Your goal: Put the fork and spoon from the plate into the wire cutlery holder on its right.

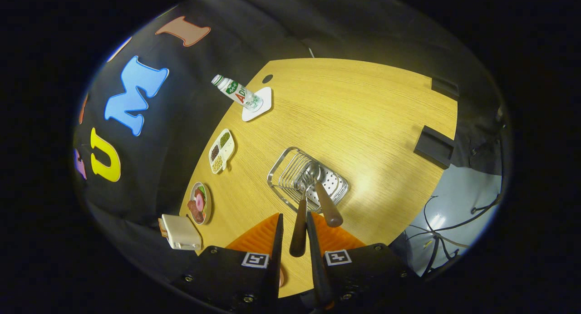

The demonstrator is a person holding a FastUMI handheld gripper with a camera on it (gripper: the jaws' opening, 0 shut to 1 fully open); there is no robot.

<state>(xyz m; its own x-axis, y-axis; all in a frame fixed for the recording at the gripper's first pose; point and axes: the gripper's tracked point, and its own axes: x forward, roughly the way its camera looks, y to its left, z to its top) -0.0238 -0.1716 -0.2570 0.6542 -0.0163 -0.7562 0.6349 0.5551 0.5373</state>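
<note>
Gripper (295, 241) fingers, seen from above the table, stand close together with a brown wooden handle (298, 230) pinched between them; this handle belongs to one utensil whose metal head reaches down into the wire cutlery holder (283, 169), though whether it is the fork or the spoon cannot be told. Second utensil, with a like brown handle (327, 206), leans in the same holder just right of the fingers, free of them, its metal head resting against the perforated plate at the holder's bottom. Holder stands on the wooden table (363, 114) just ahead of the fingertips. Orange ribbed plate (258, 237) lies under the fingers, nearest the camera. Farther left, along the table's edge: a white toaster (180, 232), a small dish of mixed food (199, 203), a three-part dish of beans (220, 151), and a bottle (236, 92) on a white coaster (265, 106). Two black blocks (433, 147) sit at the table's far right edge, above loose cables (447, 225) on the floor.
</note>
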